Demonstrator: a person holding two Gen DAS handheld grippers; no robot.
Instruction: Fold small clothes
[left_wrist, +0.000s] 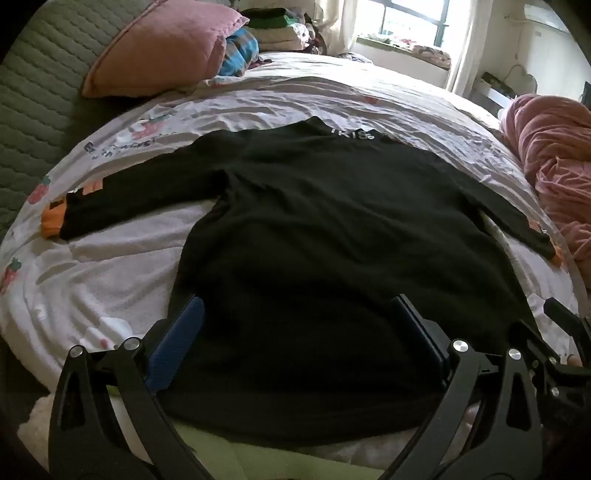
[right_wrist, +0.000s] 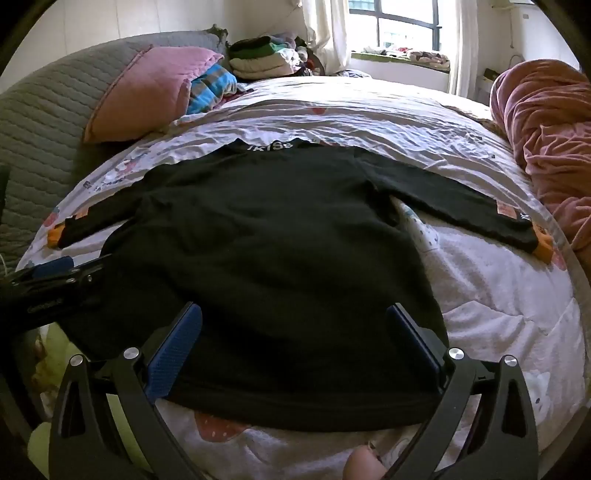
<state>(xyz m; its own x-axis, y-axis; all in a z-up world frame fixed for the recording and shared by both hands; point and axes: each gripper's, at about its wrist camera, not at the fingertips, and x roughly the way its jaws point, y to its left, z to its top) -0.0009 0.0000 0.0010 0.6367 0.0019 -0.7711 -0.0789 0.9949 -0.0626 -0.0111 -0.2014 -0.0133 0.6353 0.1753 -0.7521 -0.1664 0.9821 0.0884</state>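
Left wrist view: my left tool (left_wrist: 295, 343) gapes wide, empty, over the near hem.
Right tool (right_wrist: 293, 345): wide, empty.
Black top (right_wrist: 266, 240): flat on bed (right_wrist: 498, 295), sleeves spread.
Folds: none made.

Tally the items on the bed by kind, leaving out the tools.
Black tops: 1, top
Pink pillows: 1, pillow
Pink blankets: 1, blanket
Stacks of folded clothes: 1, stack
Blue plaid bundles: 1, bundle
Total: 5
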